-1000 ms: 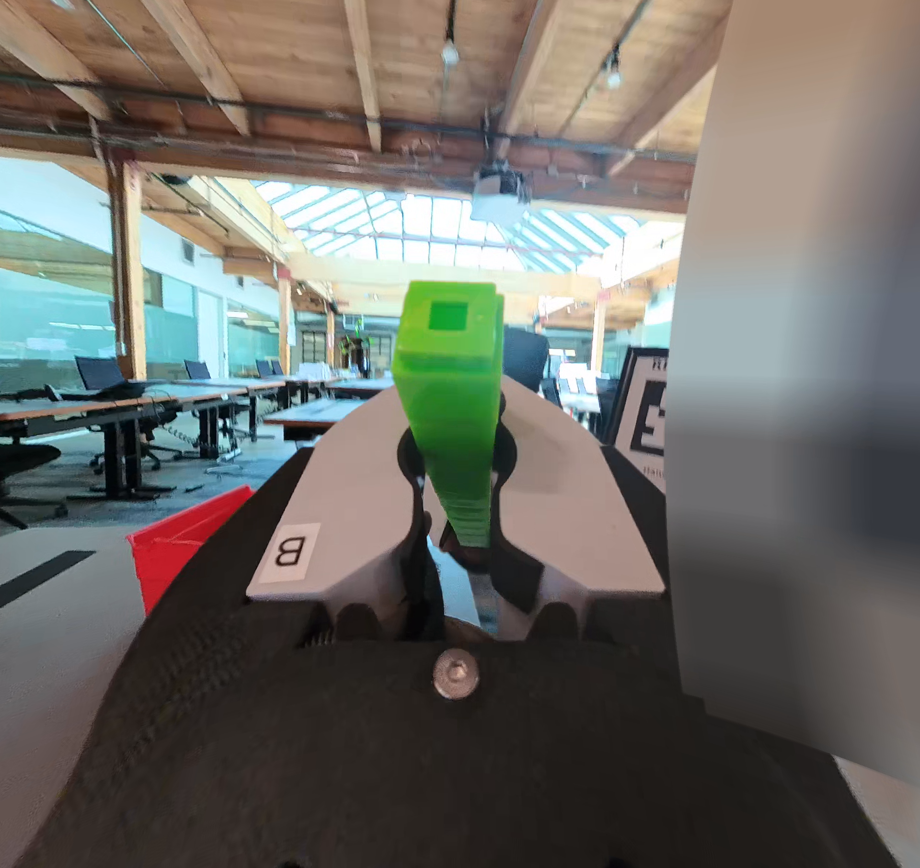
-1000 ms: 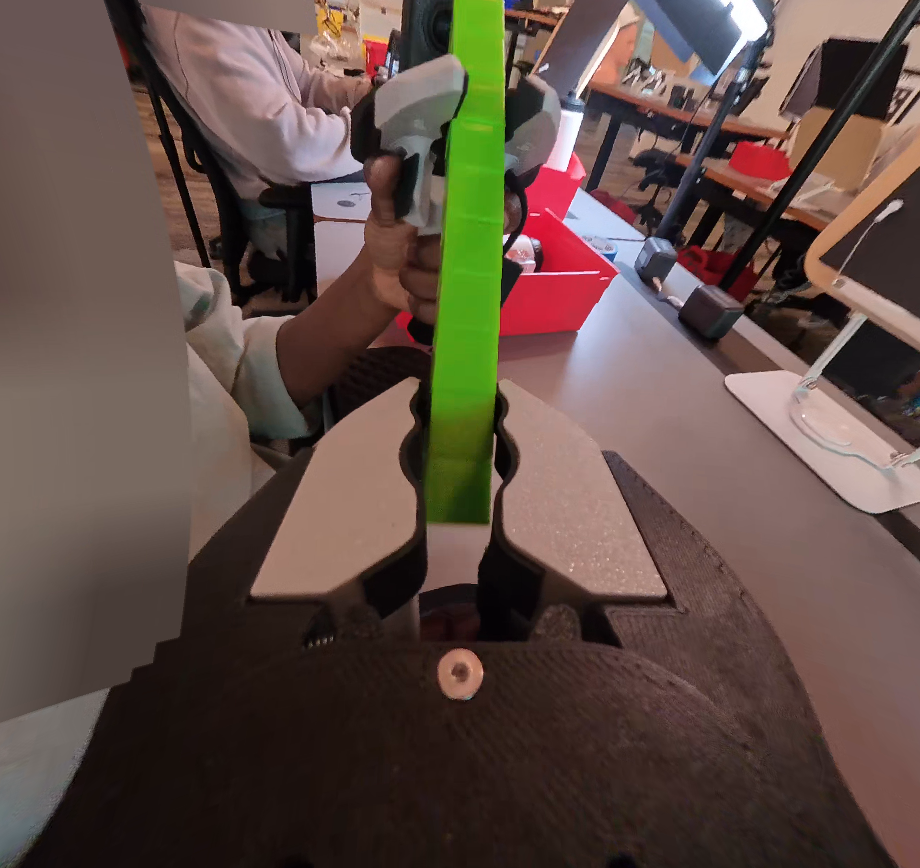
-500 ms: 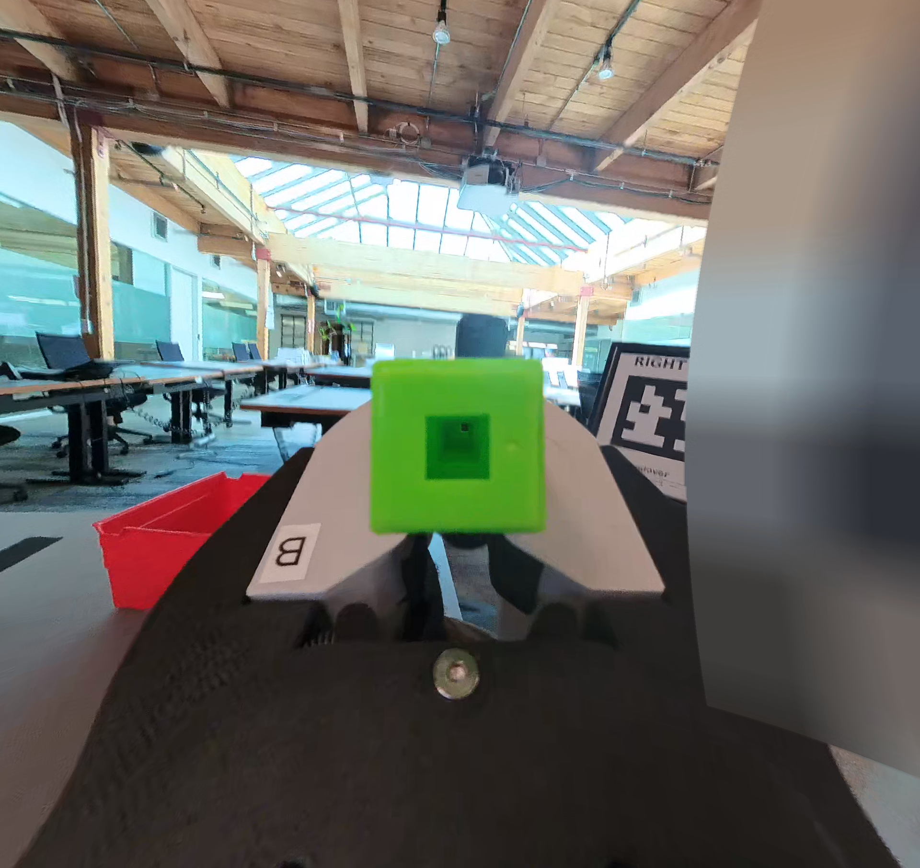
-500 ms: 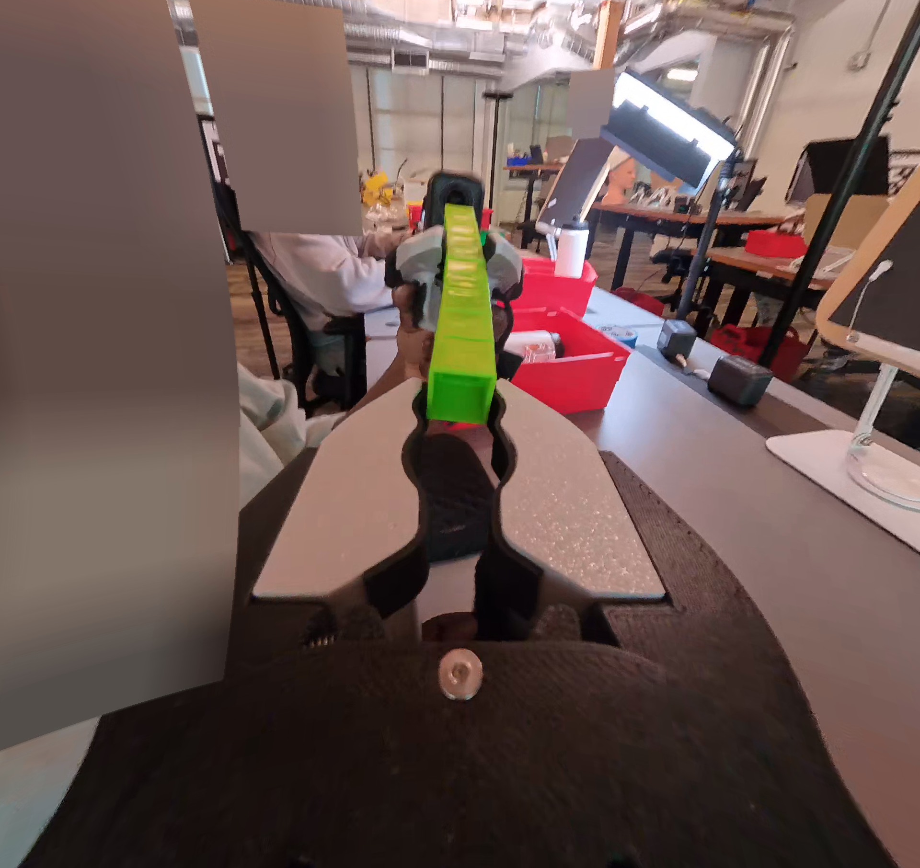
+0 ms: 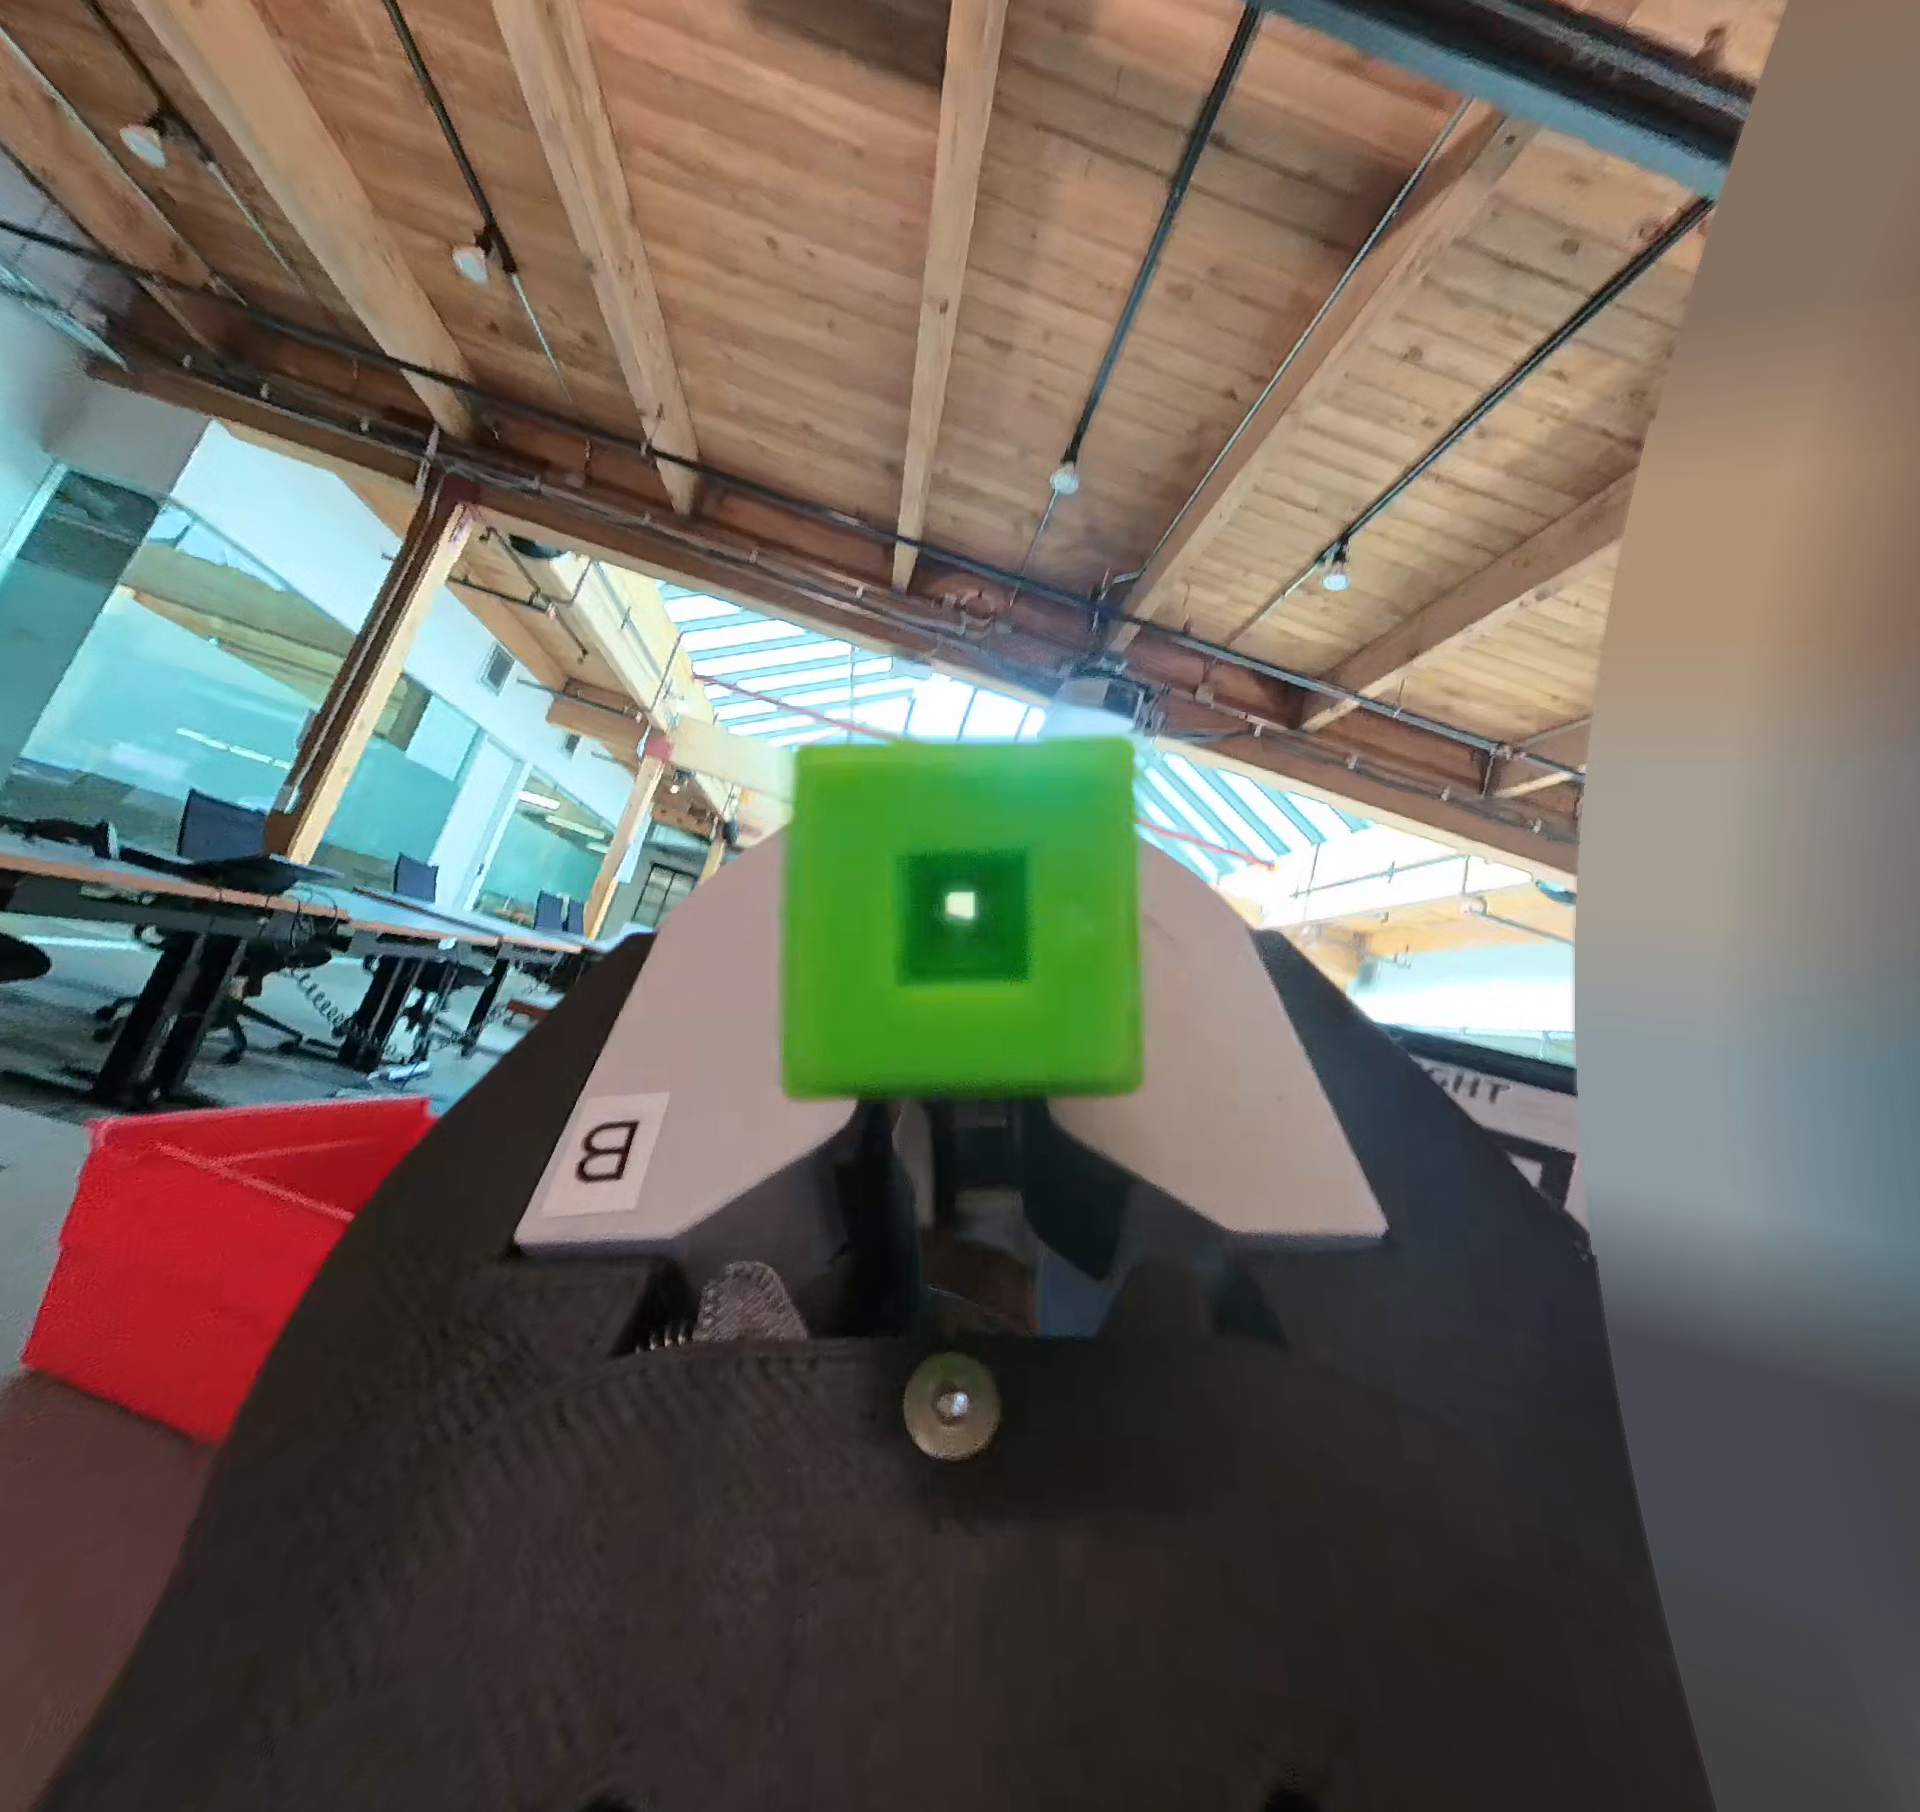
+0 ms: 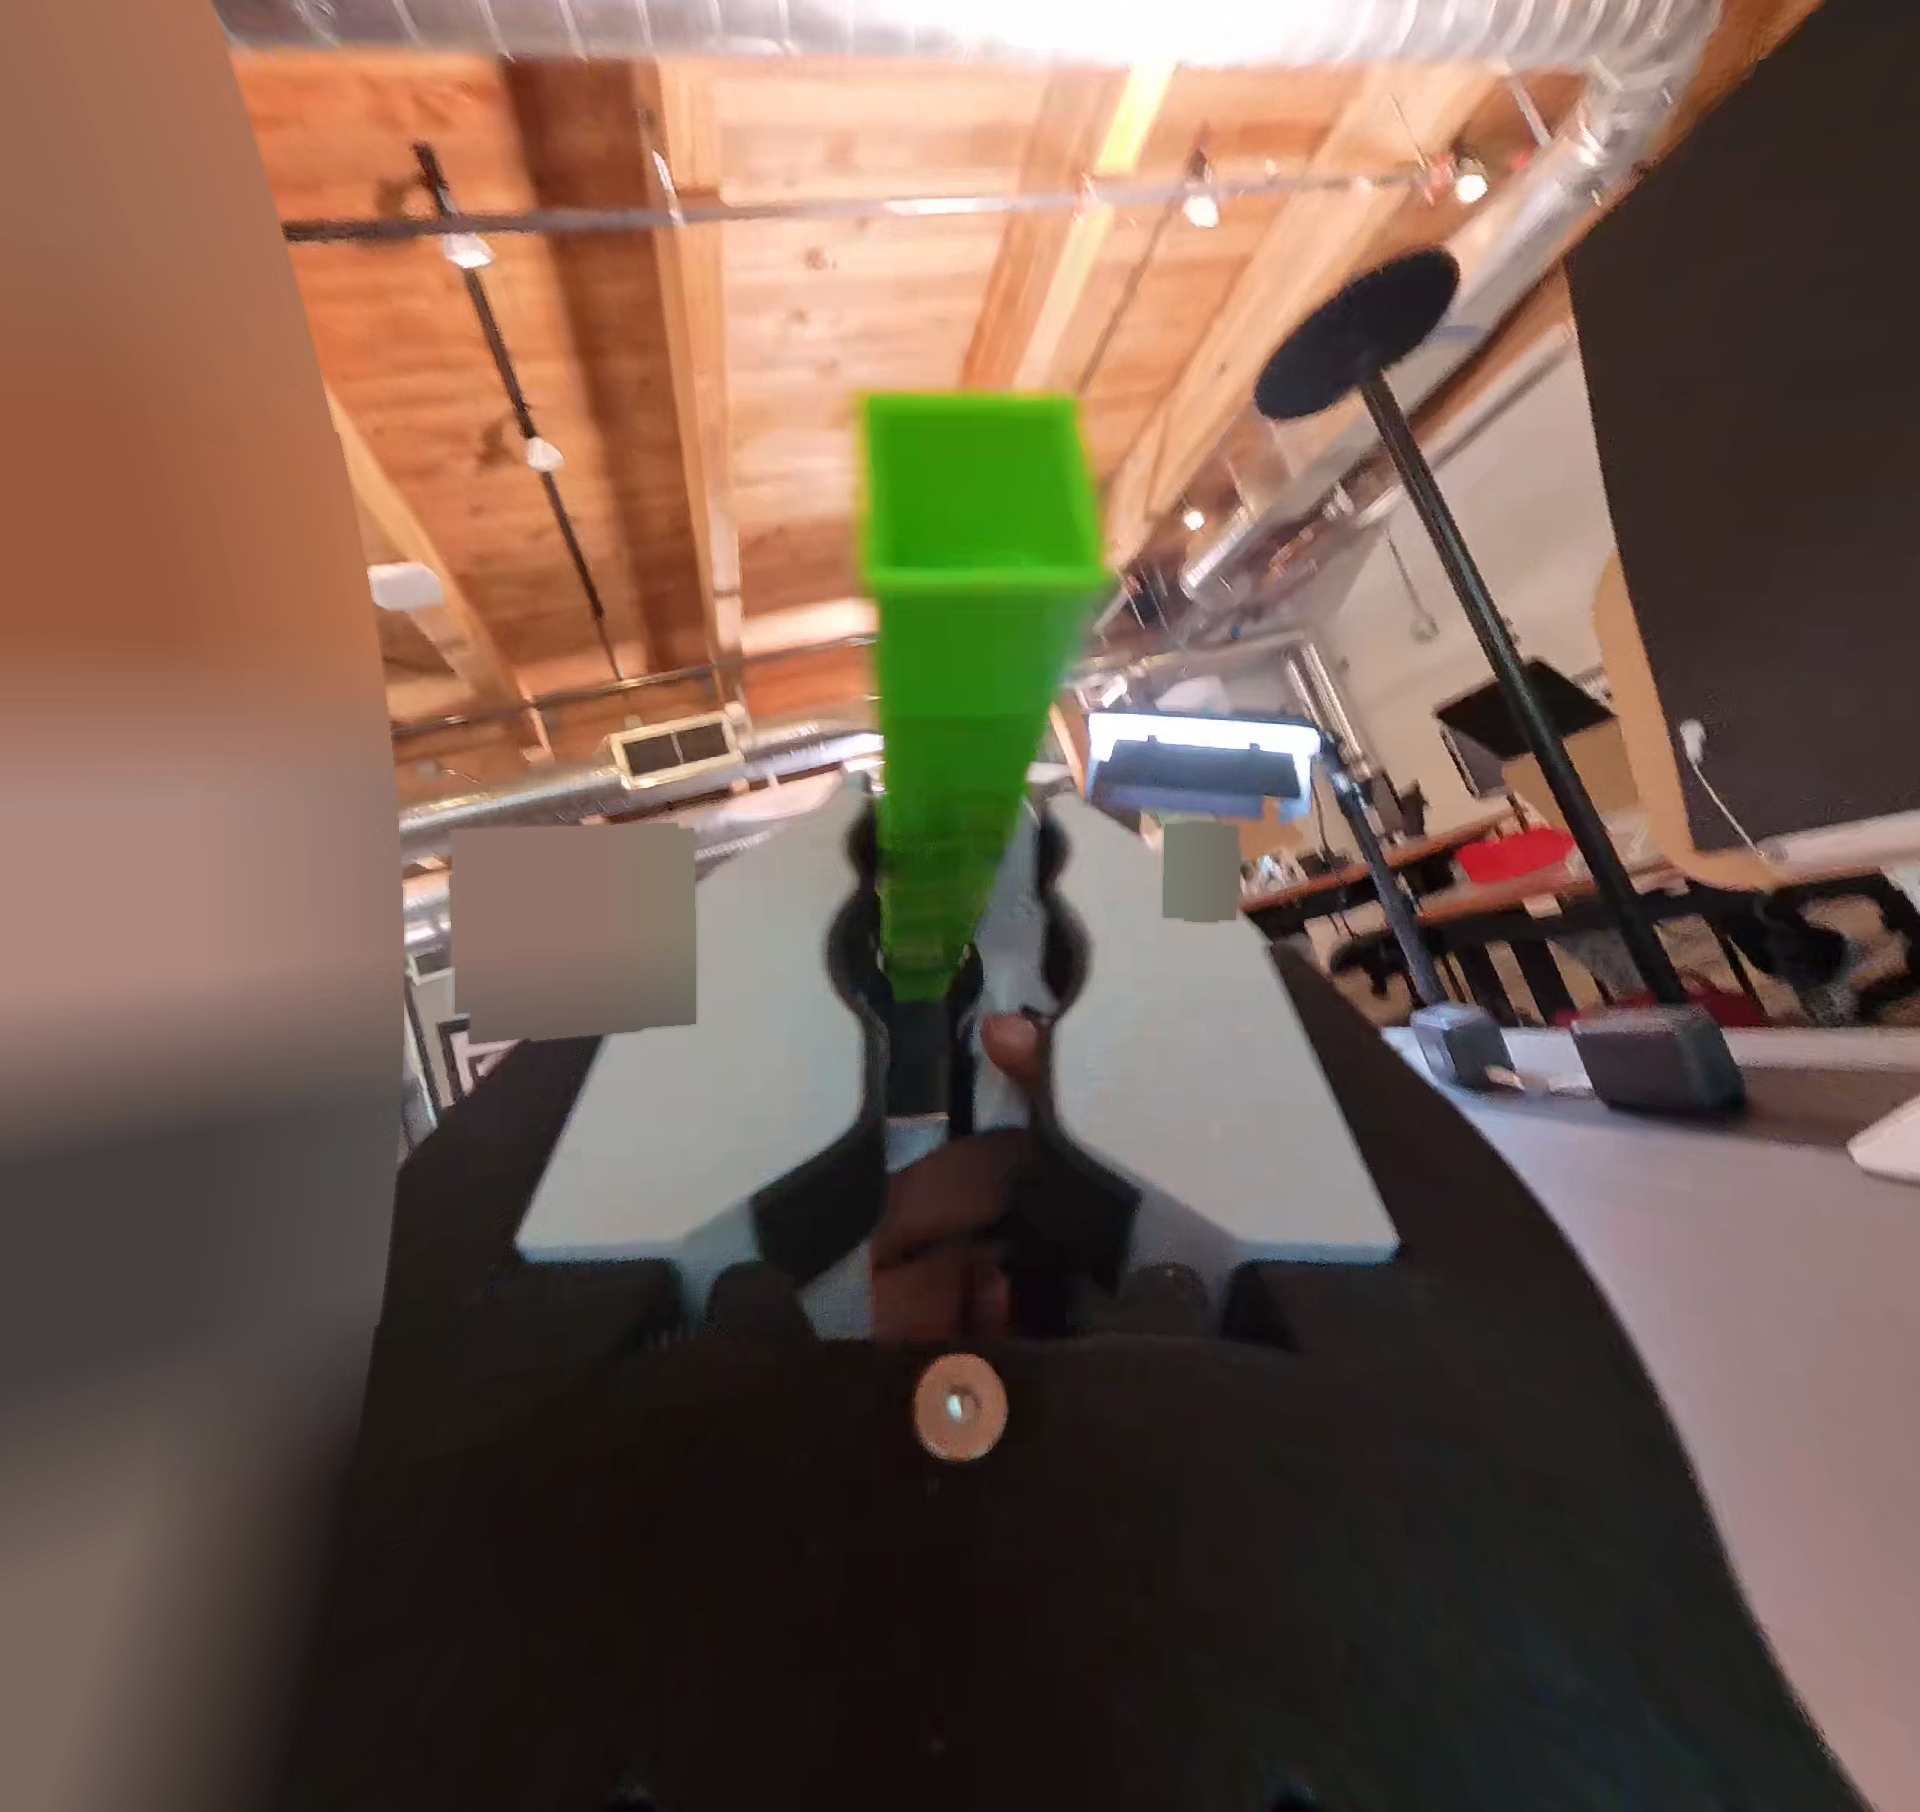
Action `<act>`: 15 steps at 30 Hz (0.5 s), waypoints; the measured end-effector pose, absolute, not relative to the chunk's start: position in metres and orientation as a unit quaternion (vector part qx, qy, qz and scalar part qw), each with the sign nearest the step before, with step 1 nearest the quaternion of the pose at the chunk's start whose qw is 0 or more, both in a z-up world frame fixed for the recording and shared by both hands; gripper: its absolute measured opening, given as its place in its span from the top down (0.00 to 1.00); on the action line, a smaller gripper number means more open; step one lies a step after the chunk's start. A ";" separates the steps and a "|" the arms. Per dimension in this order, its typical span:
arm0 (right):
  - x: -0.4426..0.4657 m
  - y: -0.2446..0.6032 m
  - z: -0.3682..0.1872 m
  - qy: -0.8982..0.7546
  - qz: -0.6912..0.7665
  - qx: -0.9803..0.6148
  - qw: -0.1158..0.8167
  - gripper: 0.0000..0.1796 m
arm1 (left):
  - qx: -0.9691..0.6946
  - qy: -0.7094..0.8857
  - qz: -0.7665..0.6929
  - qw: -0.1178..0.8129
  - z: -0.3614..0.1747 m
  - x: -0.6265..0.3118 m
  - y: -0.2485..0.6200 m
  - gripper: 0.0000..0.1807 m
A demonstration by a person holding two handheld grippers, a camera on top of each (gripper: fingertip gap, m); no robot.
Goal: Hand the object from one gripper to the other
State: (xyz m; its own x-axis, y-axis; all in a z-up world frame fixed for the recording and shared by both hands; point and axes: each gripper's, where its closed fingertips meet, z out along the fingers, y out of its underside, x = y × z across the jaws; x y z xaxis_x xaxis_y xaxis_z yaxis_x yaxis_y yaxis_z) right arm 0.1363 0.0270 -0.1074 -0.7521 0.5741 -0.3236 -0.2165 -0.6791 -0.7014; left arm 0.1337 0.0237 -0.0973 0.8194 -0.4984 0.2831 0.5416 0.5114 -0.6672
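Note:
The green bar [image 5: 961, 915] is a long hollow square bar. In the left wrist view I see it end-on, pointing straight at the camera. My left gripper [image 5: 961, 889] is shut on it, and the bar hides the fingertips. In the right wrist view the bar [image 6: 977, 619] slants up with its open end near the camera. Its thin far end runs down to a black part and a hand [image 6: 940, 1232] beyond my right gripper [image 6: 956, 848]. The right gripper is open, and I cannot tell whether the bar touches its fingers.
A red bin [image 5: 197, 1253] stands at the lower left, with office desks [image 5: 260, 889] behind it. On the right are the grey table [image 6: 1662, 1243], a light-stand pole [image 6: 1507, 671] and two dark blocks [image 6: 1652, 1061]. Both views look up at the wooden ceiling. My left and right fingertips are right by each other.
My right gripper has let go of the green bar, and my left gripper now holds it alone. The bar has turned end-on to the left camera. Both views have tilted up.

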 end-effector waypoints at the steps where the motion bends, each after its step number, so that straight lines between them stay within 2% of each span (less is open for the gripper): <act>1: 0.138 0.030 -0.106 -0.331 0.878 -0.265 0.222 0.88 | -0.405 -0.020 -0.299 0.864 -0.099 0.136 0.026 0.85; 5: 0.146 0.052 -0.095 -0.324 0.879 -0.262 0.231 0.88 | -0.457 0.019 -0.299 0.837 -0.104 0.135 0.027 0.80; 7: 0.150 0.061 -0.091 -0.330 0.877 -0.263 0.229 0.88 | -0.487 0.041 -0.277 0.828 -0.108 0.132 0.026 0.86; 13: 0.153 0.059 -0.087 -0.299 0.881 -0.252 0.266 0.85 | -0.447 0.024 -0.275 0.851 -0.104 0.140 0.029 0.87; 15: 0.154 0.058 -0.088 -0.294 0.881 -0.248 0.274 0.88 | -0.429 0.016 -0.288 0.856 -0.105 0.145 0.033 0.87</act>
